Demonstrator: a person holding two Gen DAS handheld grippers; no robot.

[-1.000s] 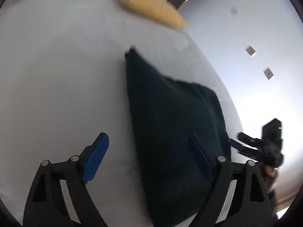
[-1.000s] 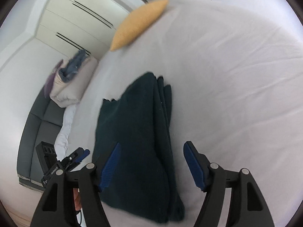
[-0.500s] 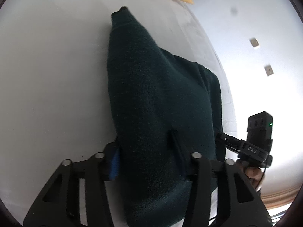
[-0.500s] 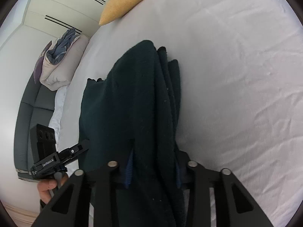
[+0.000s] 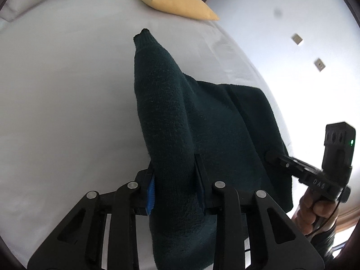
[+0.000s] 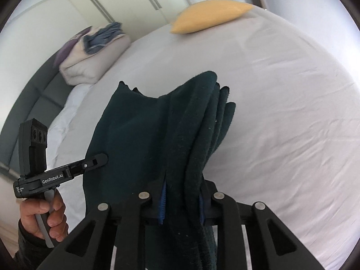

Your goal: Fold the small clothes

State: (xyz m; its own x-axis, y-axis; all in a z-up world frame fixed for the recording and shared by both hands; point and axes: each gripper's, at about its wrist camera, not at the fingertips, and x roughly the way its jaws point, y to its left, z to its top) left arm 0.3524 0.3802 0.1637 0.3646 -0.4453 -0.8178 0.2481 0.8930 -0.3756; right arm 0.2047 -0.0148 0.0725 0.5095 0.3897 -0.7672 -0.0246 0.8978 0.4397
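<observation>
A dark green knitted garment (image 5: 202, 117) is folded in layers and held between both grippers over the white bed (image 5: 67, 90). My left gripper (image 5: 174, 191) is shut on its near left edge, blue pads pressed into the knit. My right gripper (image 6: 182, 204) is shut on the stacked folded edges of the garment (image 6: 139, 135). The right gripper also shows in the left wrist view (image 5: 270, 156), its tips buried in the cloth. The left gripper shows in the right wrist view (image 6: 103, 157). The garment's far end hangs down toward the sheet.
A yellow pillow (image 5: 175, 0) lies at the far end of the bed, also in the right wrist view (image 6: 211, 14). A heap of folded bedding with a blue cloth (image 6: 94, 51) sits on a grey sofa (image 6: 33, 103) beside the bed. White wardrobe doors stand behind.
Both grippers were open over the garment a second ago. They closed on its near edges and have raised it, so the cloth now hangs from the jaws.
</observation>
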